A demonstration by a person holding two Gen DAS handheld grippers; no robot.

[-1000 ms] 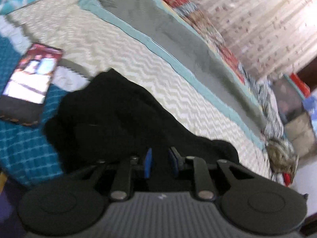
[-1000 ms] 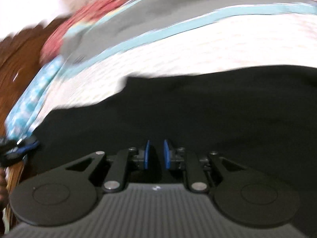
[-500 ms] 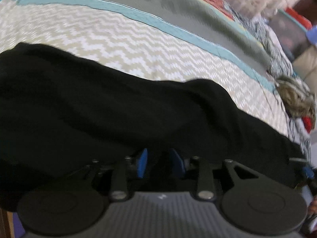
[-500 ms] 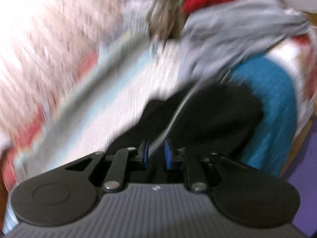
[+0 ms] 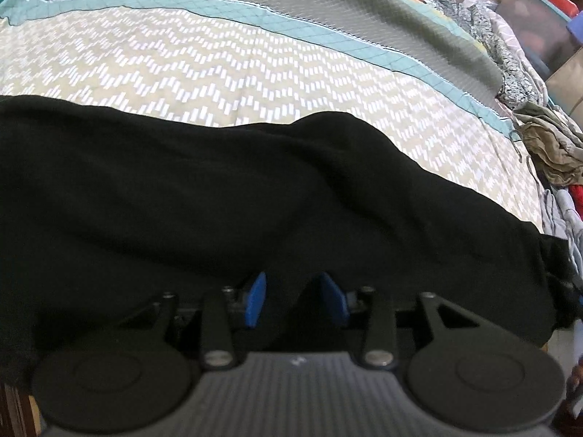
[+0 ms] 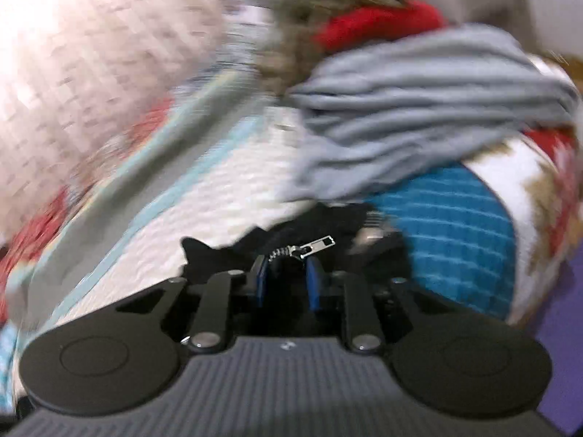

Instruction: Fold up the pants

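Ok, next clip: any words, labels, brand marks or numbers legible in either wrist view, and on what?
None can be read.
Left gripper body: a small pale mark, too small to read.
Right gripper body: the same kind of mark, blurred.
Zipper pull on the black pants: no lettering visible.
Bedspread: zigzag pattern only, no text.

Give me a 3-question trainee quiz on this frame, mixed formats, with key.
1. True or false: the pants lie across the chevron bedspread.
2. In the right wrist view, what metal part sits between the right gripper's pads? A) a button B) a zipper pull C) a belt buckle
3. Fill in: beyond the pants in the right wrist view lies a heap of clothes topped by a ____ garment.

Key: 1 true. 2 B, the zipper pull. 3 grey.
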